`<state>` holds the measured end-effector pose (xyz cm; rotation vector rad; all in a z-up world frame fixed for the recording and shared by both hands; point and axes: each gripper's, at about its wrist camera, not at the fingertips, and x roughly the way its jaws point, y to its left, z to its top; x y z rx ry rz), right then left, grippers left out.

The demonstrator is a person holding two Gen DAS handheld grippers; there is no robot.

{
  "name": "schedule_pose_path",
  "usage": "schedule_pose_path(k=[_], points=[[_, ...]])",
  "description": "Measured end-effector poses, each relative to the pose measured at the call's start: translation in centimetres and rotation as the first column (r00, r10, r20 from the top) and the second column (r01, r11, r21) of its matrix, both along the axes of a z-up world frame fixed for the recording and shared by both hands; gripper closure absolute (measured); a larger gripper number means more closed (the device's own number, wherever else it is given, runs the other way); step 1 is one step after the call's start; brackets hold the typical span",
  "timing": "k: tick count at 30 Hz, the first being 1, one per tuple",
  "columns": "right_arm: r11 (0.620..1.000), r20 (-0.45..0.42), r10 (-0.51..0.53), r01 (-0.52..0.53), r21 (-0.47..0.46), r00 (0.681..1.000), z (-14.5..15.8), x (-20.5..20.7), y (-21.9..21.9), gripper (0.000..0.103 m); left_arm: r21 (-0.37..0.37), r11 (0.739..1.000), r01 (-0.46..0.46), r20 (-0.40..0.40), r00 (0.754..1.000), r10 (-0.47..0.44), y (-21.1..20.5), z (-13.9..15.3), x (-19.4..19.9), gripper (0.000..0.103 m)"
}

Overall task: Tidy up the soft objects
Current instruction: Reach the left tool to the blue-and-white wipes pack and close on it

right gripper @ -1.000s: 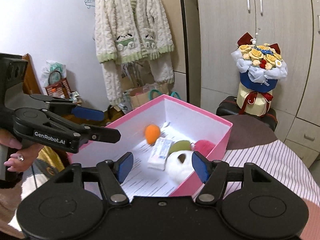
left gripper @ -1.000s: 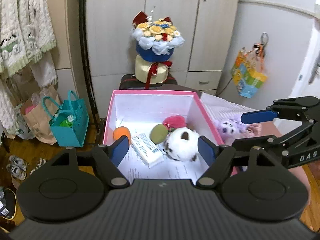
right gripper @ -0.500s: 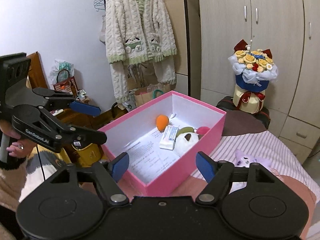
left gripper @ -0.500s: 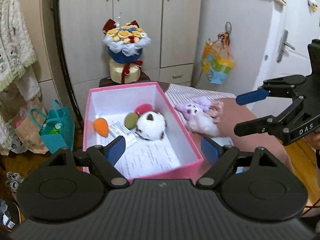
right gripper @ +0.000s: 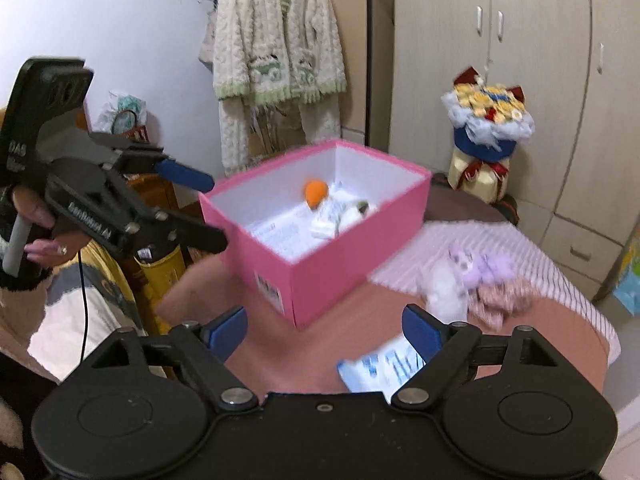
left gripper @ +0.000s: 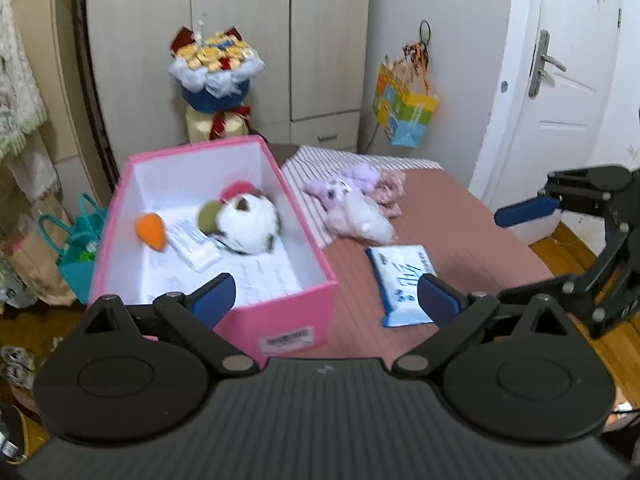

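Beige wardrobe (left gripper: 240, 40) beside a white door (left gripper: 568, 80), wooden floor (left gripper: 568, 248) below.

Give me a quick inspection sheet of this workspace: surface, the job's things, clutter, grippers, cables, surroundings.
Surface: pinkish-brown bedspread, striped sheet at the far end.
Job's things: pink box on the bed, open, holding an orange toy, a white plush, a green ball and a white packet. Purple-and-white plush and blue tissue pack lie outside on the bed.
Clutter: nothing seen on the bed beyond these.
Grippers: left gripper open and empty; right gripper open and empty; the jaws of both have just been opening.
Cables: thin black cable hanging below the left hand.
Surroundings: wardrobe, flower bouquet, hanging cardigan, door, bags on the floor.
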<state>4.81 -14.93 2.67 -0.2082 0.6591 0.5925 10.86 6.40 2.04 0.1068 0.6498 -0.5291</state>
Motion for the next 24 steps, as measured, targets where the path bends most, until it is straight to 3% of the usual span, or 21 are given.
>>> schedule_pose_path(k=[10, 17, 21, 24], points=[[0.998, -0.032, -0.055, 0.056, 0.033, 0.998, -5.8, -0.8, -3.5, 0.015, -0.008, 0.987, 0.158, -0.015, 0.987, -0.158, -5.6, -3.0, -1.1, 0.006], [0.998, 0.030, -0.053, 0.053, 0.015, 0.998, -8.9, -0.1, -3.9, 0.015, -0.060, 0.984, 0.166, -0.040, 0.985, -0.169, -8.1, -5.3, -0.3, 0.008], [0.998, 0.056, -0.053, 0.055, -0.042, 0.997, -11.1, 0.7, -3.4, 0.016, -0.092, 0.981, 0.169, -0.094, 0.980, -0.177, -9.6, -7.4, 1.0, 0.014], [0.997, 0.070, -0.059, 0.063, -0.050, 0.996, -12.2, 1.3, -3.2, 0.016, -0.118, 0.984, 0.136, -0.115, 0.982, -0.150, -10.3, -8.9, 2.1, 0.027]])
